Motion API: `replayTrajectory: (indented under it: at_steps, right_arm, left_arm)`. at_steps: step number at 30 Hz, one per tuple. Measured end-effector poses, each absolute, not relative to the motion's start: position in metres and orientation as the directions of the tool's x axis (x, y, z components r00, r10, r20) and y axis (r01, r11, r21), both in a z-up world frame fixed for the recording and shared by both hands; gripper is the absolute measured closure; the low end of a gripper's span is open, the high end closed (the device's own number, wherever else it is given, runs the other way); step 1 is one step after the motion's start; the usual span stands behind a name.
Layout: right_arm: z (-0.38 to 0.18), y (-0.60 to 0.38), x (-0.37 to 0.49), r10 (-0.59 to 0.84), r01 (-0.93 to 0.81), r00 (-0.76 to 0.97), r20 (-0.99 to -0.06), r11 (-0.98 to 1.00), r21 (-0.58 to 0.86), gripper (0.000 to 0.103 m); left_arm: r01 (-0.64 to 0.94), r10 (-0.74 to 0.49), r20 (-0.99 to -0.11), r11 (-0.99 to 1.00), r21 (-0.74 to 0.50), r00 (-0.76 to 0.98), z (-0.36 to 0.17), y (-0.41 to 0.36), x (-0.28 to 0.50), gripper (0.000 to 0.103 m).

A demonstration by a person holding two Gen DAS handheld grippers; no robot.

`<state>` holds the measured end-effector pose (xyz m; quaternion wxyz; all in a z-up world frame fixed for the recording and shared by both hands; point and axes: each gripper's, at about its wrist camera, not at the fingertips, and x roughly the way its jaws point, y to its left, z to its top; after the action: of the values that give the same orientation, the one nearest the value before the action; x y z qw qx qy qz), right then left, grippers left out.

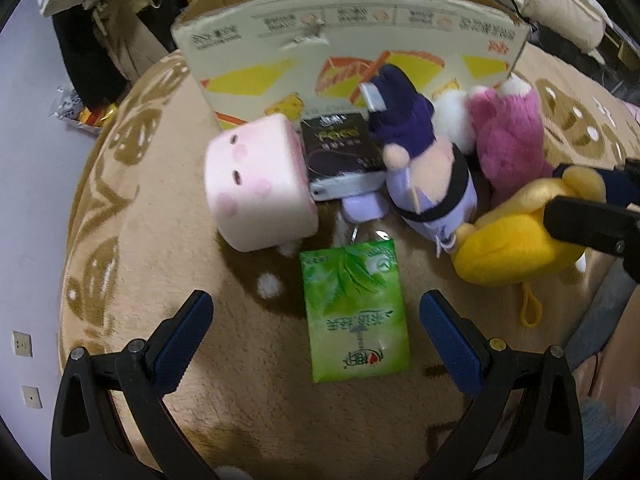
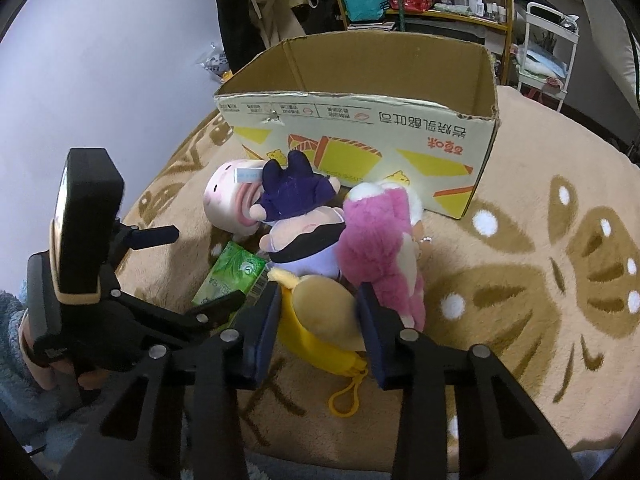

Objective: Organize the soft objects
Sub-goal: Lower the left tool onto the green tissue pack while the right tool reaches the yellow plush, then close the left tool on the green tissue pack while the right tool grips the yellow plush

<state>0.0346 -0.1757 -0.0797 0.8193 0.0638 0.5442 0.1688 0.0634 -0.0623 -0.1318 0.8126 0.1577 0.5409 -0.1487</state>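
Two grippers are seen over a tan patterned blanket [image 1: 168, 216]. A yellow plush toy [image 2: 320, 320] is squeezed between the right gripper [image 2: 320, 320] pads, beside the pink plush [image 2: 380, 248]. The left gripper [image 1: 316, 320] is spread wide around a green tissue pack [image 1: 354, 312], untouched. An open cardboard box [image 2: 360, 136] is parked just behind the pile.
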Motion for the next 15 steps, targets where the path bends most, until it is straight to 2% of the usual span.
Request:
replayTrajectory:
  at_steps: [6,15]
  right_arm:
    - [-0.081,-0.175,0.035,0.343,-0.199,0.349,-0.872,0.936,0.289,0.065]
    - [-0.082,-0.173,0.034,0.333,-0.204,0.357,-0.873,0.940,0.275,0.066]
  left_arm:
    - [0.428,-0.057,-0.942,0.899,0.096,0.330,-0.144,-0.068,0.064,0.004]
    - [0.416,-0.071,-0.958,0.908,0.053,0.277,-0.153,-0.066,0.067,0.040]
